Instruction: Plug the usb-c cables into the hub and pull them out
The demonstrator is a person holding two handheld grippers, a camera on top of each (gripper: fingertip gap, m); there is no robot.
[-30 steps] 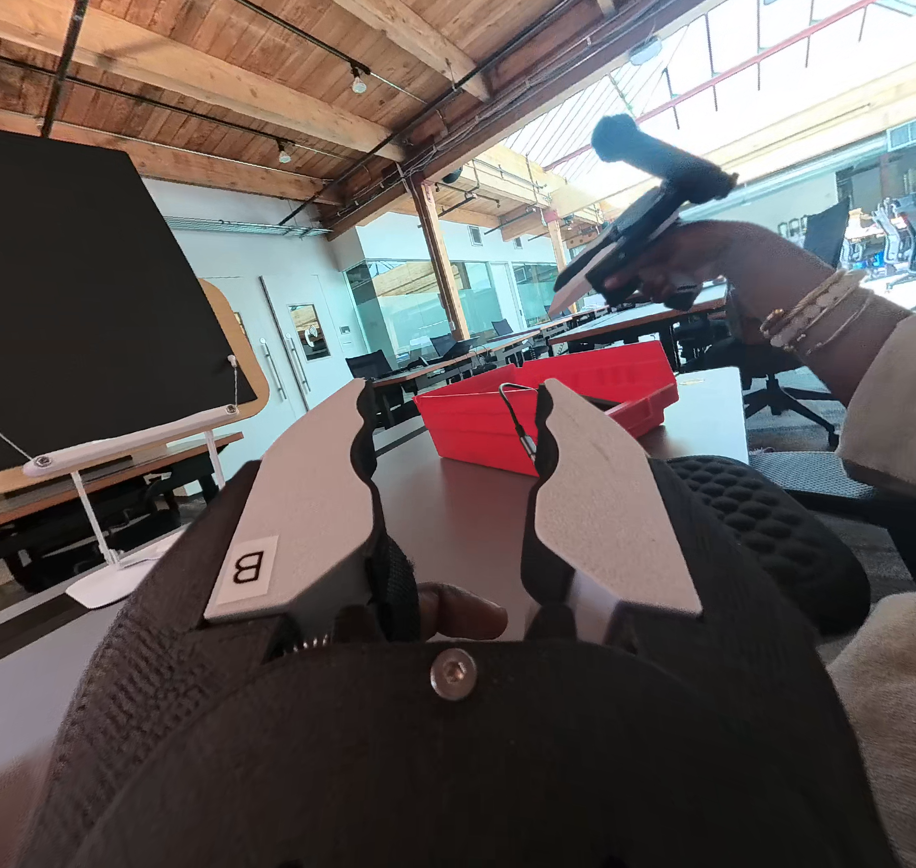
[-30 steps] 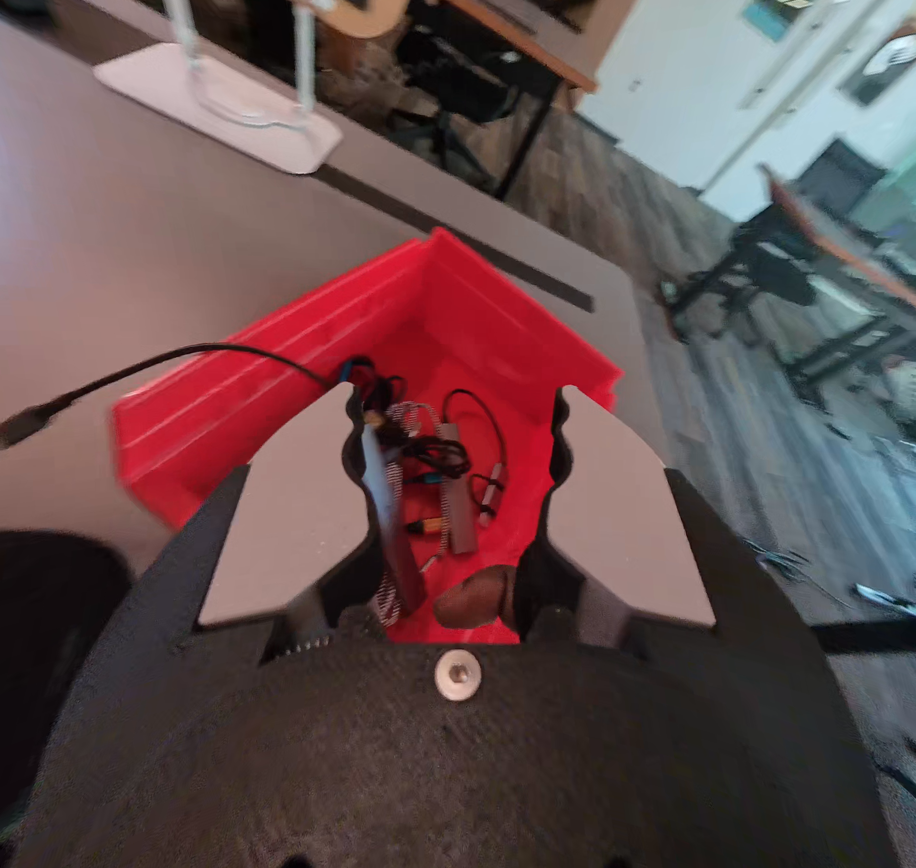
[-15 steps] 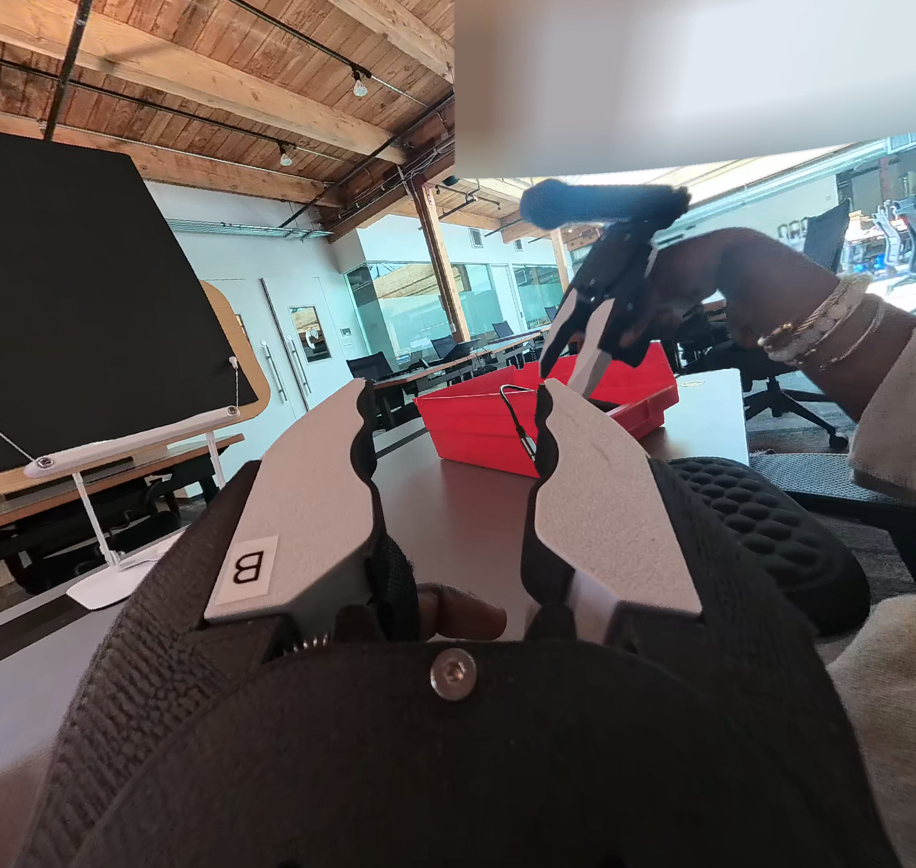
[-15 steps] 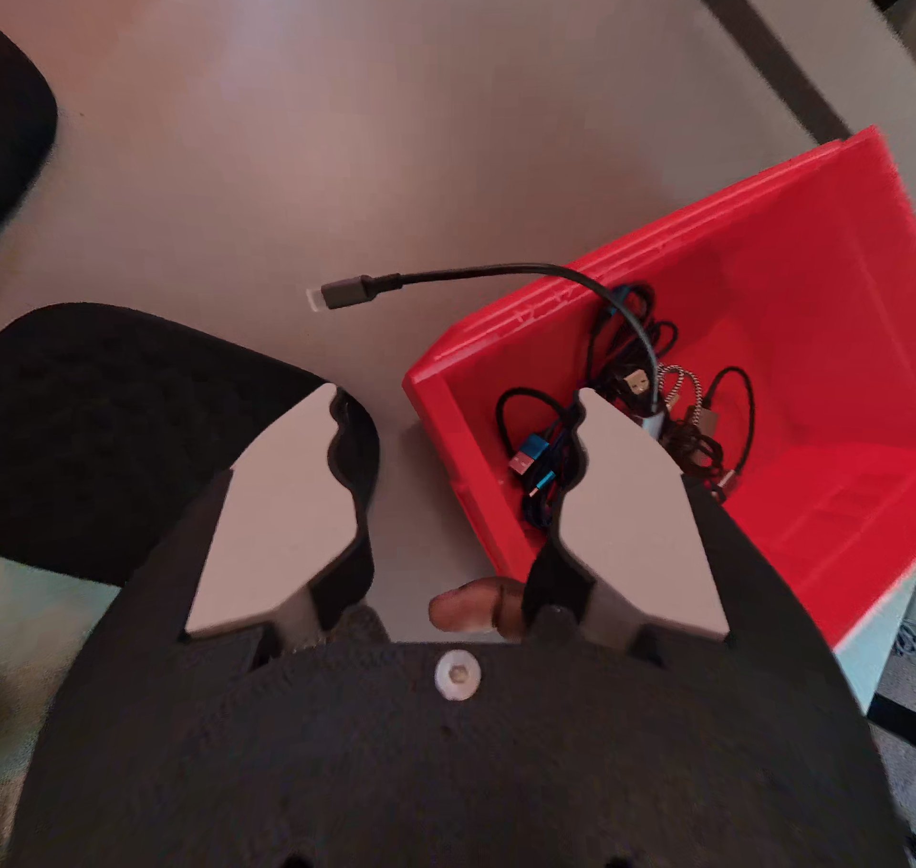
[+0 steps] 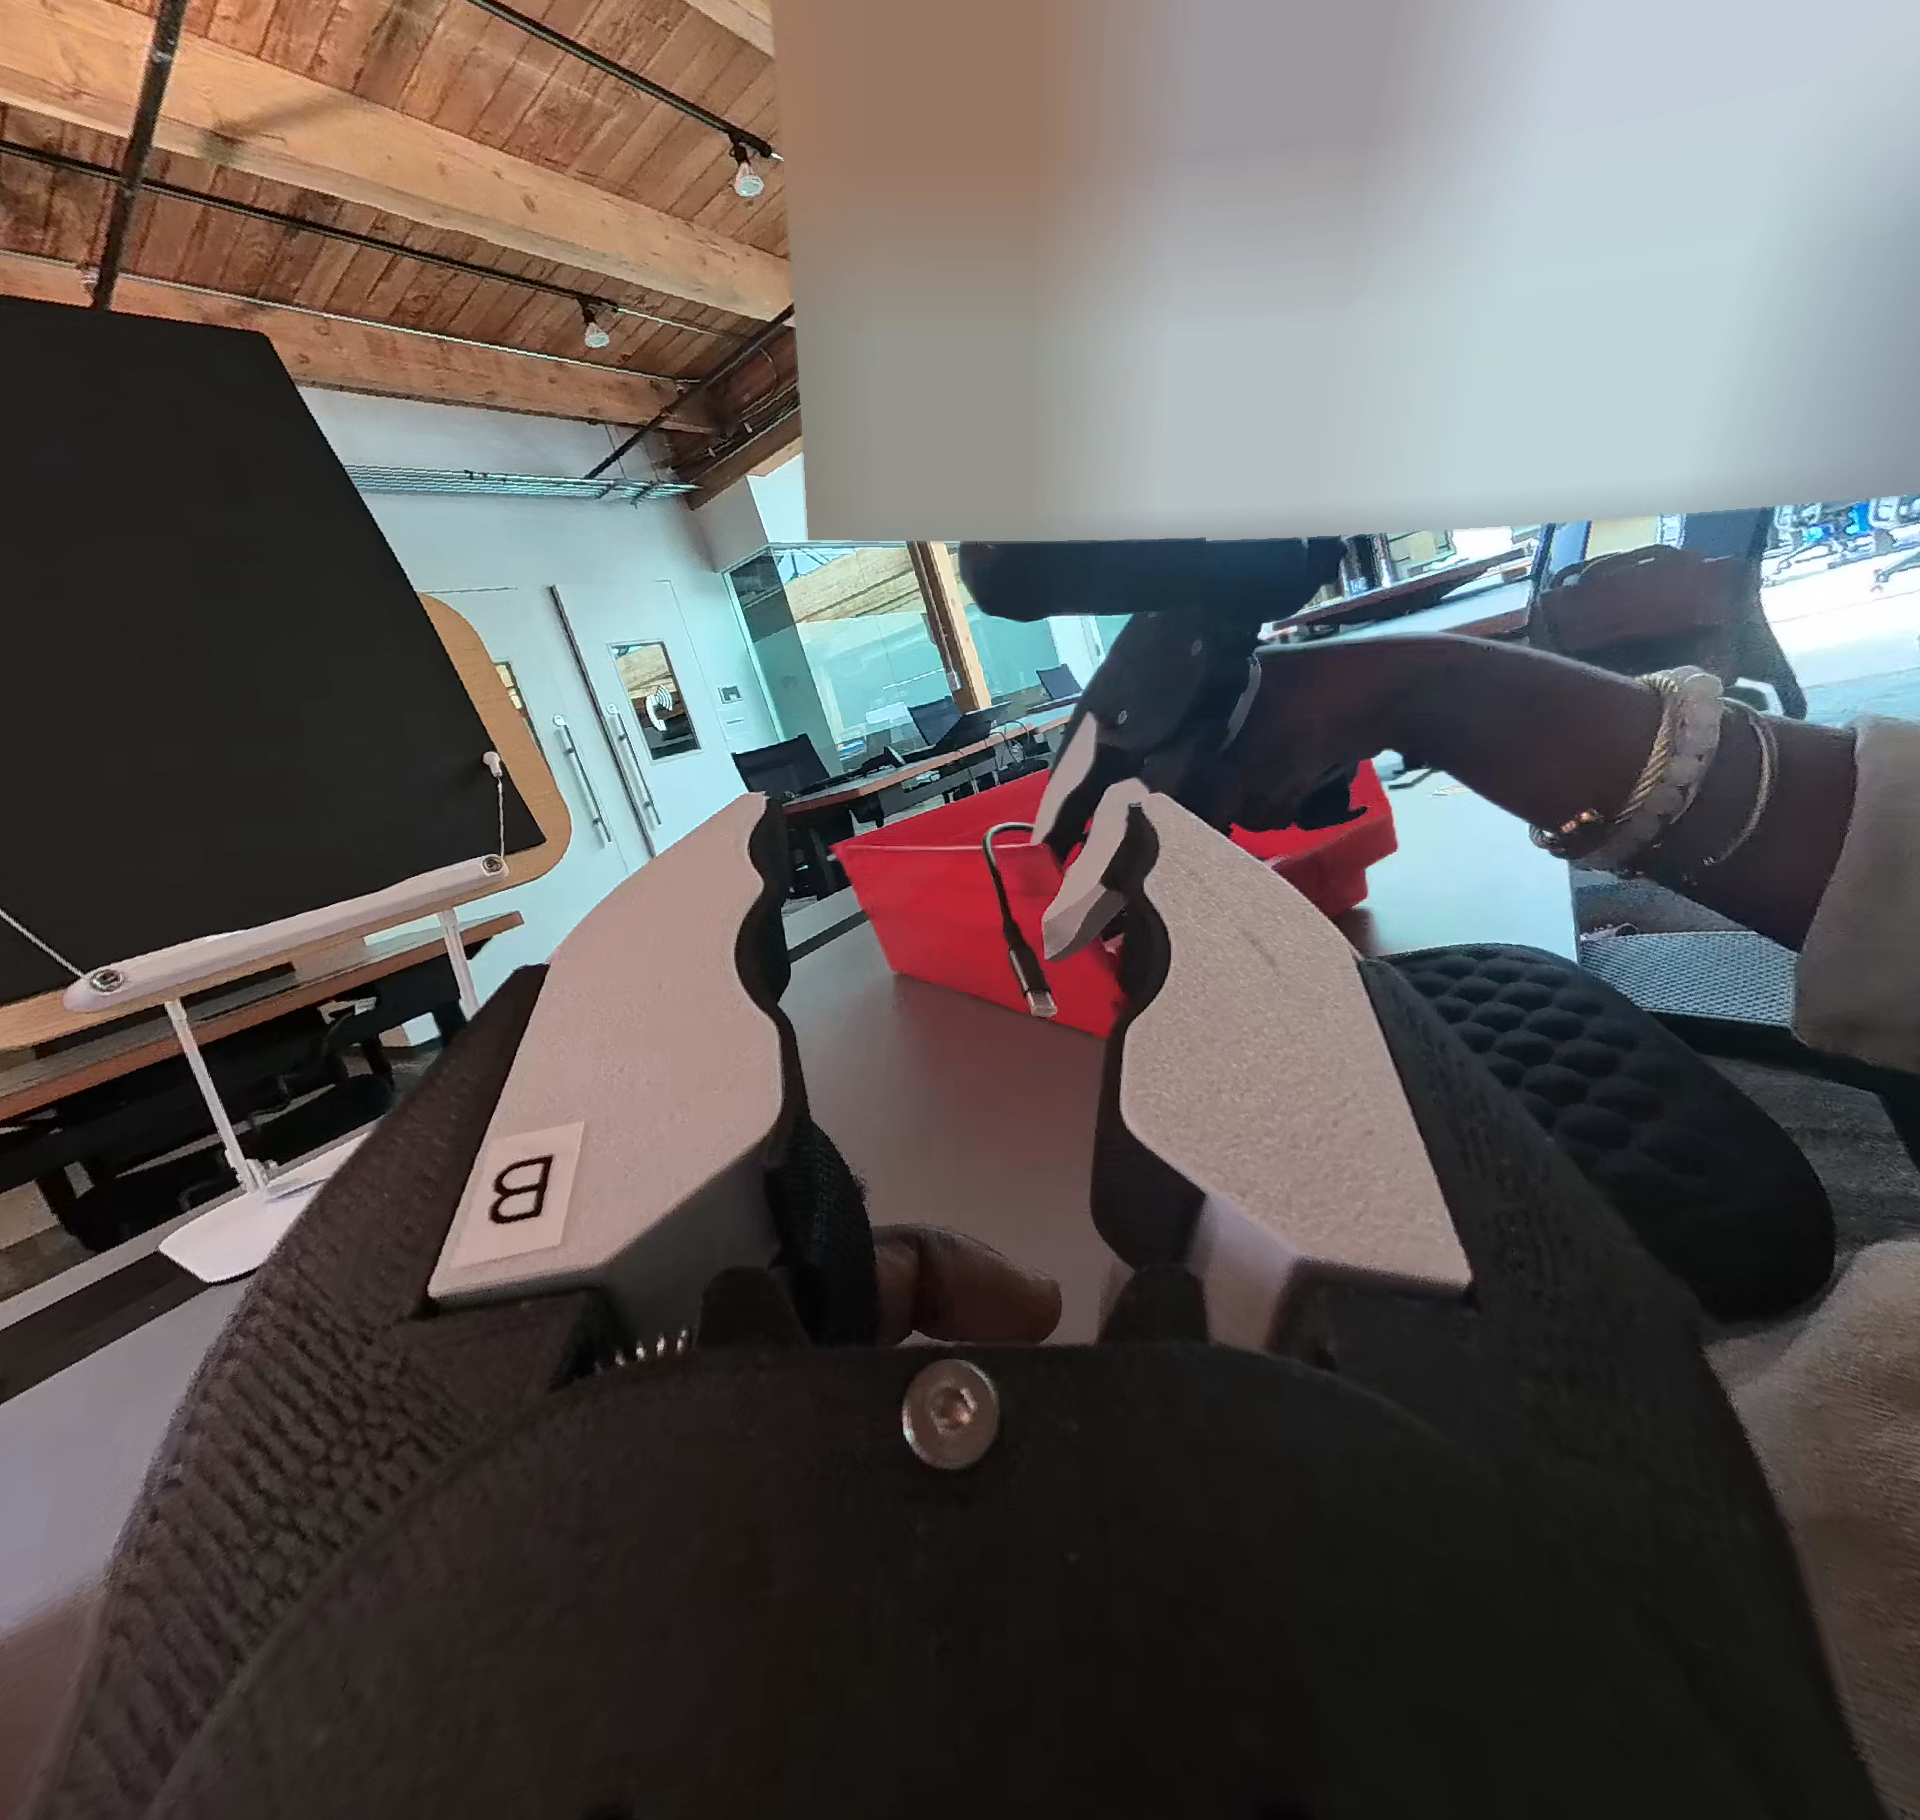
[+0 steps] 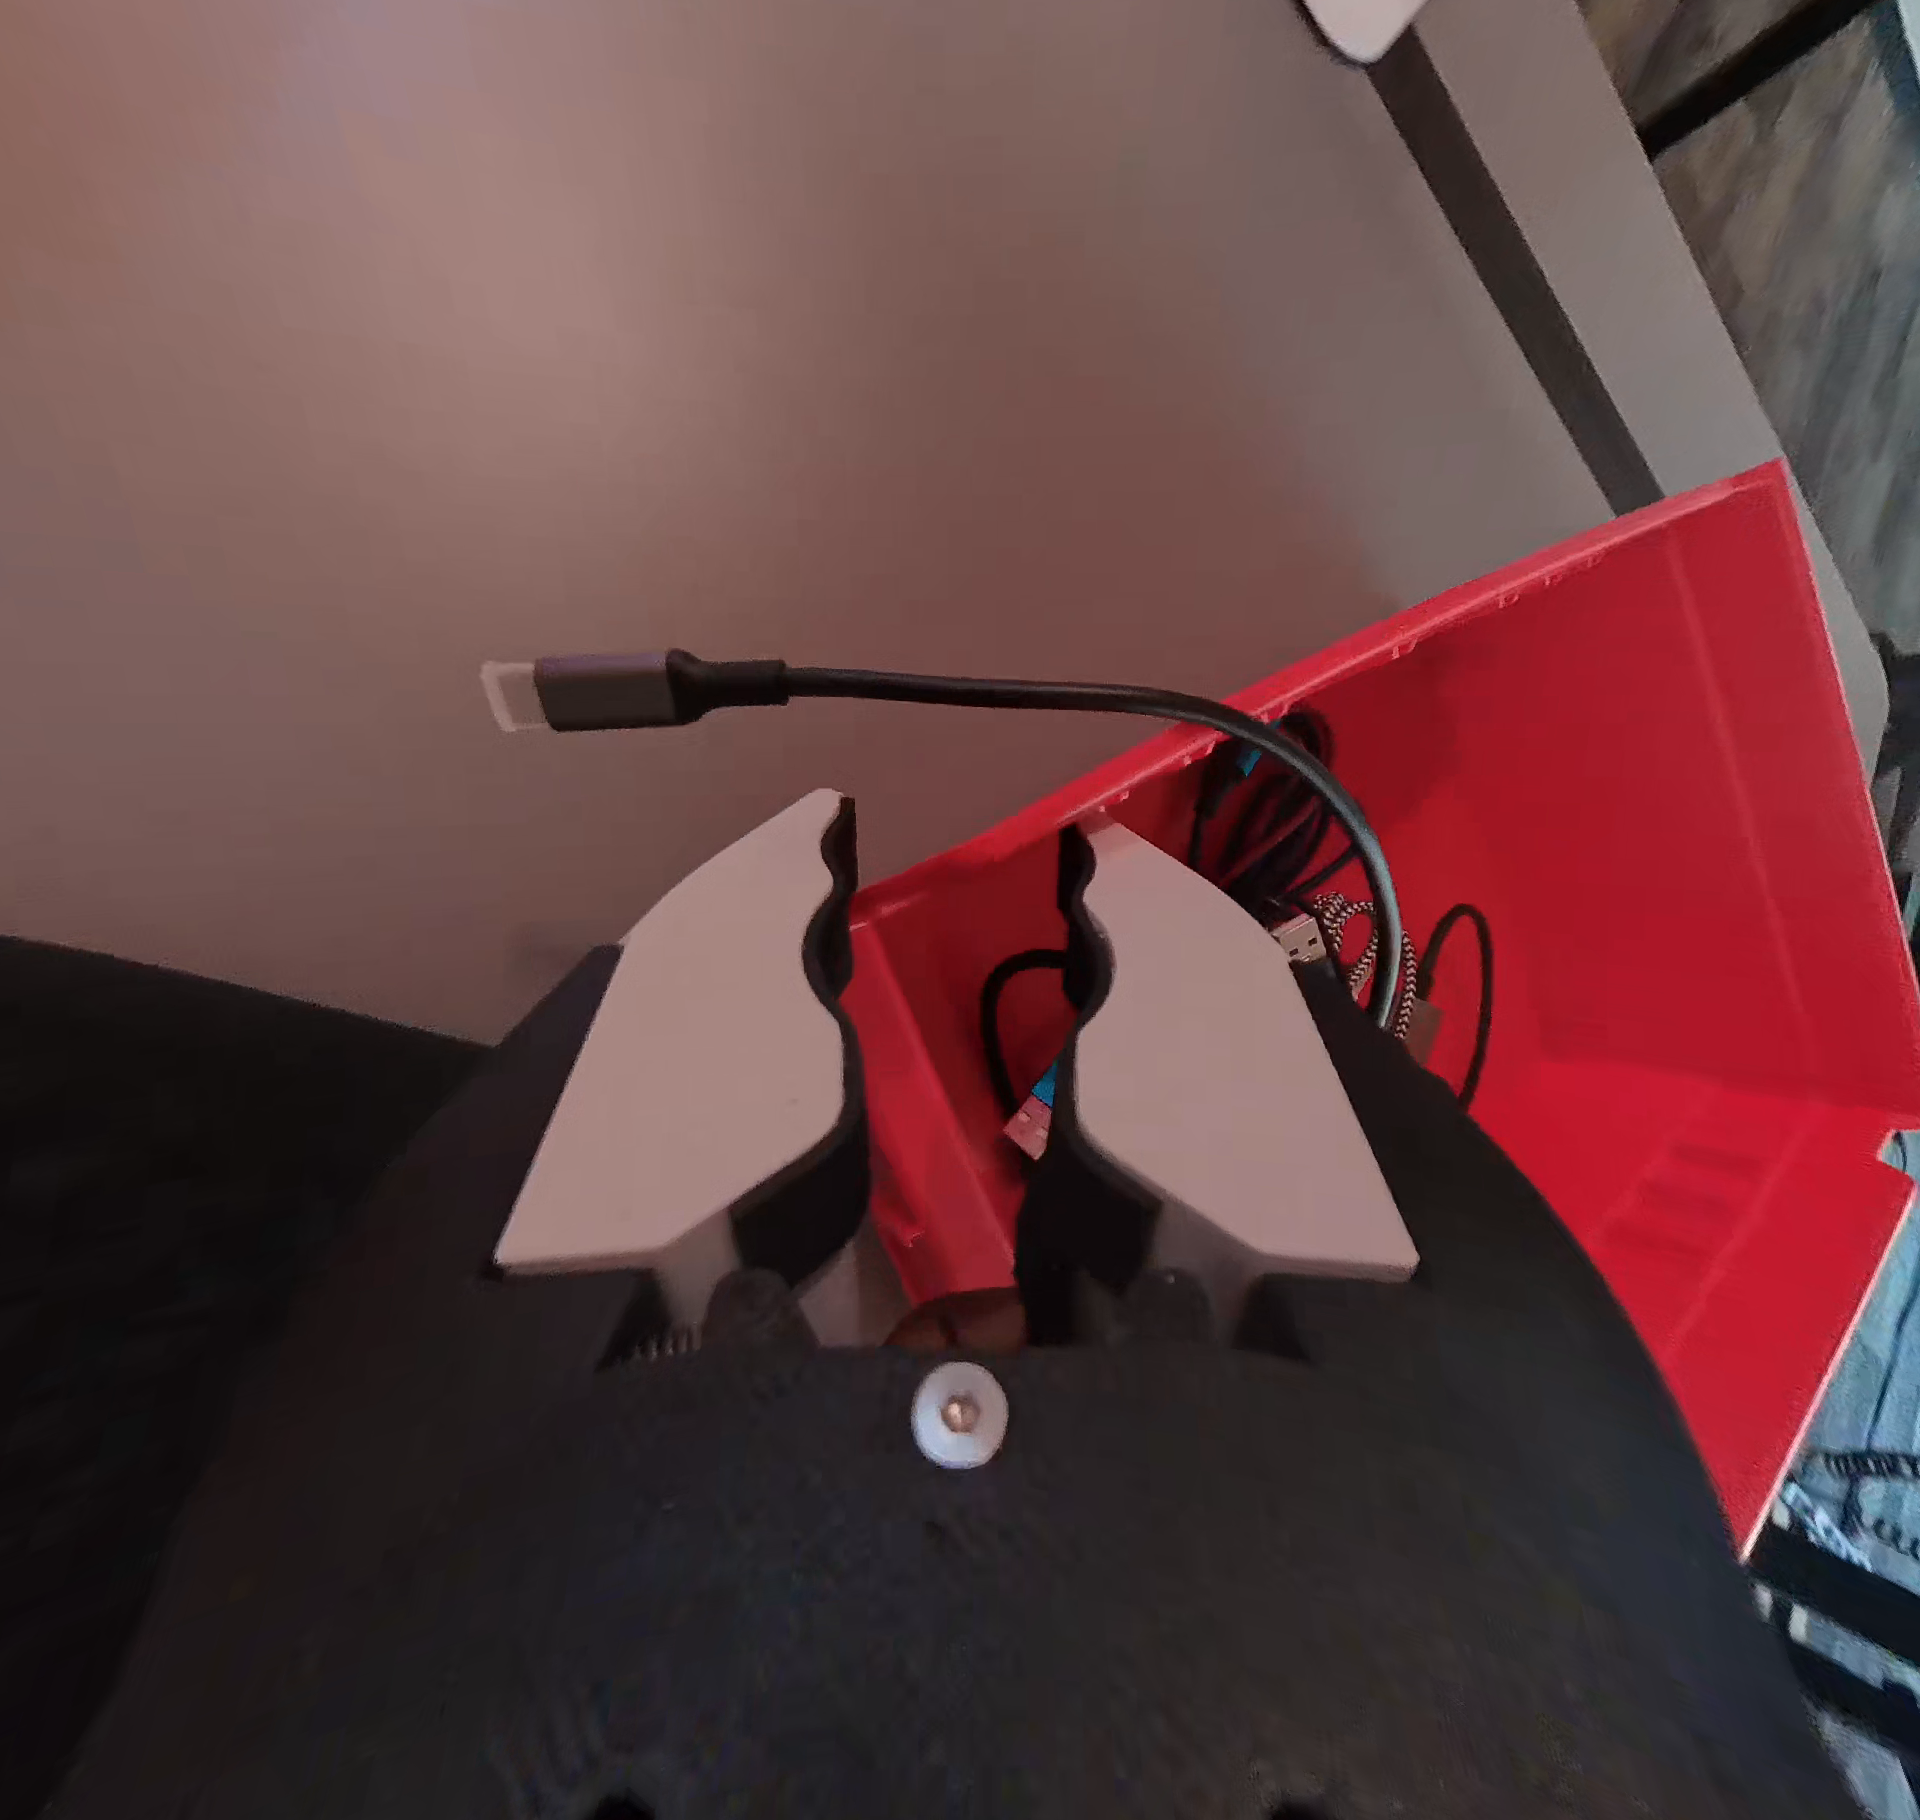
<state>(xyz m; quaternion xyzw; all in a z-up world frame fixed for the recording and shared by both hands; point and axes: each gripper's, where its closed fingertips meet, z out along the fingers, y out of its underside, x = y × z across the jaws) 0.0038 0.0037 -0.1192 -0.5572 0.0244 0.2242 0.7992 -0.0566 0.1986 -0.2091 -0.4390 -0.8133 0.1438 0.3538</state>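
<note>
A red bin (image 6: 1610,835) stands on the grey table (image 6: 727,264) and holds a tangle of cables (image 6: 1278,835). A black cable with a grey USB-C plug (image 6: 603,692) arches out over the bin's wall and hangs above the table. My right gripper (image 6: 956,835) is partly closed and astride the bin's near wall, left finger outside, right finger inside; a gap still shows. The hub is mostly hidden. My left gripper (image 5: 951,825) is open and empty, low over the table, facing the bin (image 5: 935,908), the plug (image 5: 1034,986) and the right gripper (image 5: 1081,866).
A black cushioned pad (image 5: 1610,1095) lies to the right of my left gripper and shows in the right wrist view (image 6: 156,1147). A white stand's base (image 5: 239,1240) sits at the table's far edge with a black board (image 5: 208,627) on it. The holder's sleeved arm (image 5: 1714,814) reaches over.
My right gripper has come down from above the bin to its near corner, and its jaws have narrowed around the wall. My left gripper has not moved.
</note>
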